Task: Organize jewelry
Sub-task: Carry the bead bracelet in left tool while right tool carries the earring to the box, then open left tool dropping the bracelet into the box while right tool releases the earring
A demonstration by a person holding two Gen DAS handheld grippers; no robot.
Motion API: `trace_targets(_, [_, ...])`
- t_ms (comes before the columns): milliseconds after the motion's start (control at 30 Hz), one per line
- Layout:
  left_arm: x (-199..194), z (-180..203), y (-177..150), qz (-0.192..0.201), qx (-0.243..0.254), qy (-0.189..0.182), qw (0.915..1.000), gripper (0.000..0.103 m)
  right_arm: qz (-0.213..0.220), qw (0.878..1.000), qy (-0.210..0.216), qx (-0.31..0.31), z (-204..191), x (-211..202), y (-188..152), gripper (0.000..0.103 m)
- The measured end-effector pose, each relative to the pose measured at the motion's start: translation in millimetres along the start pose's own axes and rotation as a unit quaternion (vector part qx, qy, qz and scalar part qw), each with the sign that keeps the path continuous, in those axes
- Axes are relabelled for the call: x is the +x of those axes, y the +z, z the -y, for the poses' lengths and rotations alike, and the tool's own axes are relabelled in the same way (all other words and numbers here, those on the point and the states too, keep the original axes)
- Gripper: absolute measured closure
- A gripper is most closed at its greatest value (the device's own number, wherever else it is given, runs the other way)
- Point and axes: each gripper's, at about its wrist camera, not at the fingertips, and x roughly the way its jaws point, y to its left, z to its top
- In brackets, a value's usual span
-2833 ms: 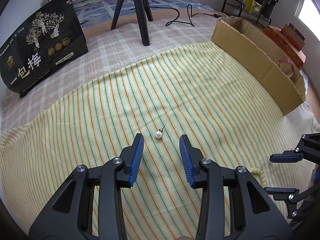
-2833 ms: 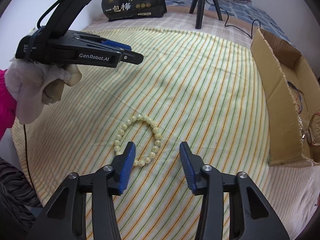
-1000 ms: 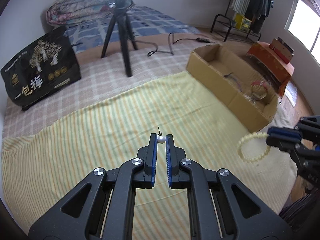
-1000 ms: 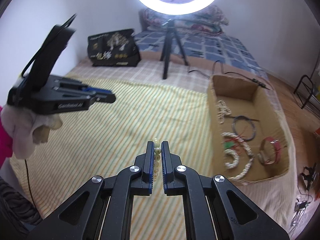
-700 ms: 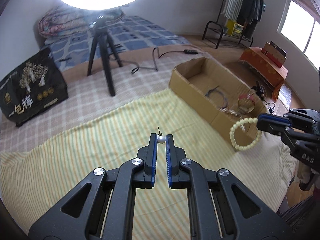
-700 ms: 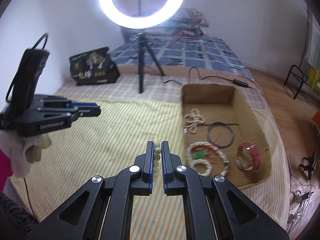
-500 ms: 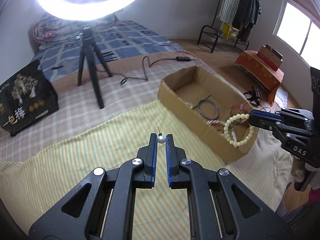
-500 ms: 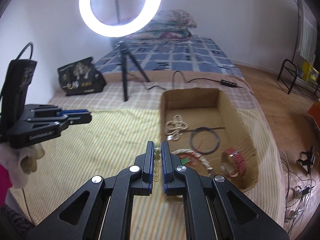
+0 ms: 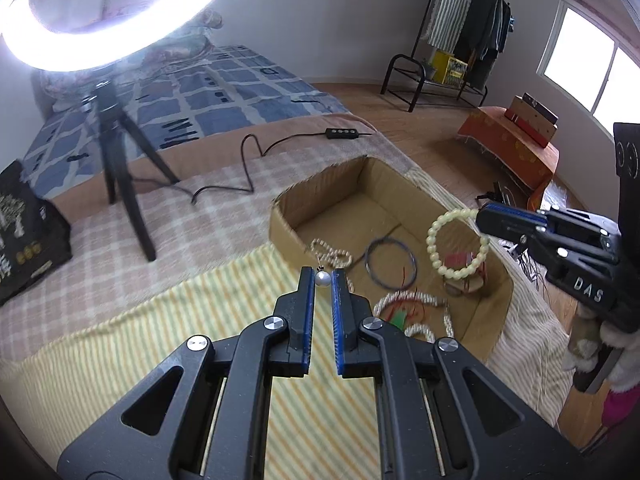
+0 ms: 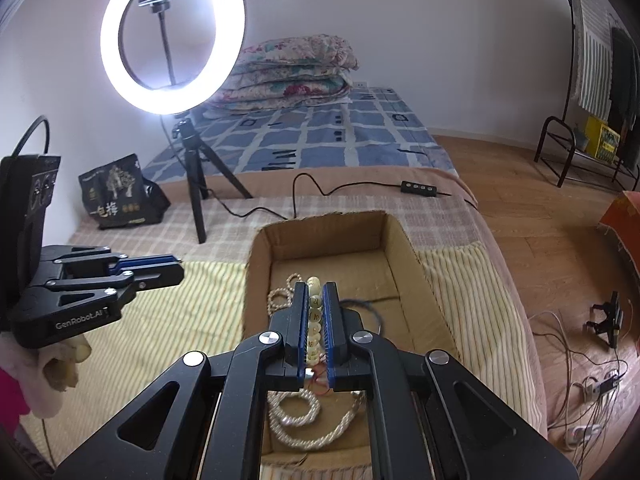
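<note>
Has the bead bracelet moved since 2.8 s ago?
Yes. The bead bracelet, then flat on the striped cloth, now hangs pinched in the right gripper above the cardboard box.

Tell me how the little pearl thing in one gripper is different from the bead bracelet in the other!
The pearl earring is one small silvery-white ball with a thin pin; the bead bracelet is a ring of many pale yellow beads. The earring sits pinched at the left gripper tips, while the bracelet dangles as a loop from the right gripper. The bracelet hangs over the cardboard box; the earring is nearer the box's edge. Both are held up in the air.
</note>
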Motion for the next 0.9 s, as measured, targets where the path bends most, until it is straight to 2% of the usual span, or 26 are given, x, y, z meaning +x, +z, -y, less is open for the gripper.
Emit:
trace_targets(333, [54, 23, 30, -0.018, 0.024, 0.005, 0.9995, 0.097, -0.003, 1.0, 0.002, 0.026, 31, 32, 1, 0.098])
trace_targets(533, [80, 27, 43, -0.026, 0.021, 0.009, 0.9994, 0.097, -0.011, 0.999, 0.003, 0.031, 43, 43, -3, 0.098])
trace_targets(900, [104, 31, 54, -0.03, 0.015, 0.018, 0.9993, 0.097, -0.012, 0.999, 0.008, 0.028, 51, 48, -5, 0.098])
